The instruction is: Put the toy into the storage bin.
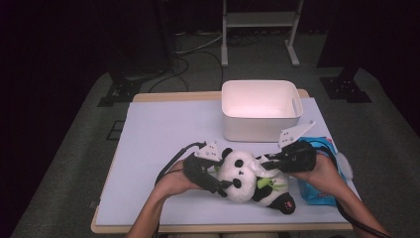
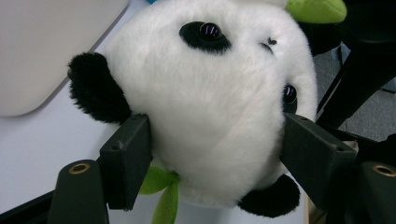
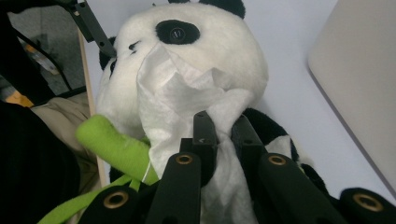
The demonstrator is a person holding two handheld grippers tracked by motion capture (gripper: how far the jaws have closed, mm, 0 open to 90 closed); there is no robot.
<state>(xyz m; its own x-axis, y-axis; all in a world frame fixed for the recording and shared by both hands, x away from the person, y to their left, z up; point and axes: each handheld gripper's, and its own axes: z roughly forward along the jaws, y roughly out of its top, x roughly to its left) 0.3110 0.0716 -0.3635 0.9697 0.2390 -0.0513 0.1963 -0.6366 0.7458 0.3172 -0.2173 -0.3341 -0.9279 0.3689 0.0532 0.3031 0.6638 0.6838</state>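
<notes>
Between left tool (image 2: 215, 154) – panda head (image 2: 210, 98) clamped | right tool (image 3: 223, 128) – pinching tissue (image 3: 187, 93)

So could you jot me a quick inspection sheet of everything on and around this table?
Surface: pale lilac mat on a wooden table.
Job's things: black-and-white plush panda lying on its back; white tissue sheet draped over its face.
Clutter: white plastic bin behind the panda; blue wipes packet to the right.
Grippers: left claw clamps the panda's head from both sides; right claw is pinched shut on the tissue.
Cables: a black cable trails from the left claw; more lie on the floor.
Surroundings: grey carpet, dark stands, a metal frame behind.
</notes>
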